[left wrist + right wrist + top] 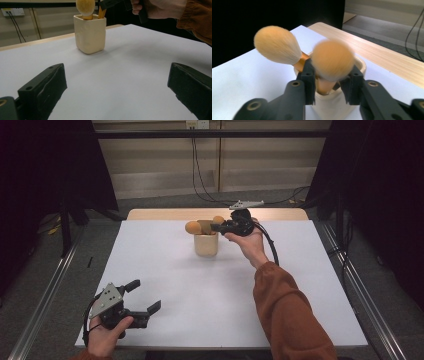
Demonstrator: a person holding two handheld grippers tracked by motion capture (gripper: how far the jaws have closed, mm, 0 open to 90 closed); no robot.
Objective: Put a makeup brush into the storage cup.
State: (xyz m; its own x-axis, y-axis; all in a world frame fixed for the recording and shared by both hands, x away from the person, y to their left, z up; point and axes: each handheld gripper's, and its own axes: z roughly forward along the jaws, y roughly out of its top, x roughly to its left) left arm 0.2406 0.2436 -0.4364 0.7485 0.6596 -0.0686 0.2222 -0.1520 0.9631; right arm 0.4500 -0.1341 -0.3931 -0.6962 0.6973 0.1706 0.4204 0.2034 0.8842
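Black jaws of the right gripper (329,83) stood slightly parted around the fluffy orange makeup brush (332,60) in the cream square ceramic cup (362,66); snagged bristles might have tipped it. Left gripper (141,301) sat spread wide.

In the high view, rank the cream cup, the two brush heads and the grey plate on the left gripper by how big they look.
1. Cream cup
2. Grey plate, though it sits nearer the camera, so unsure
3. Left brush head and right brush head look alike
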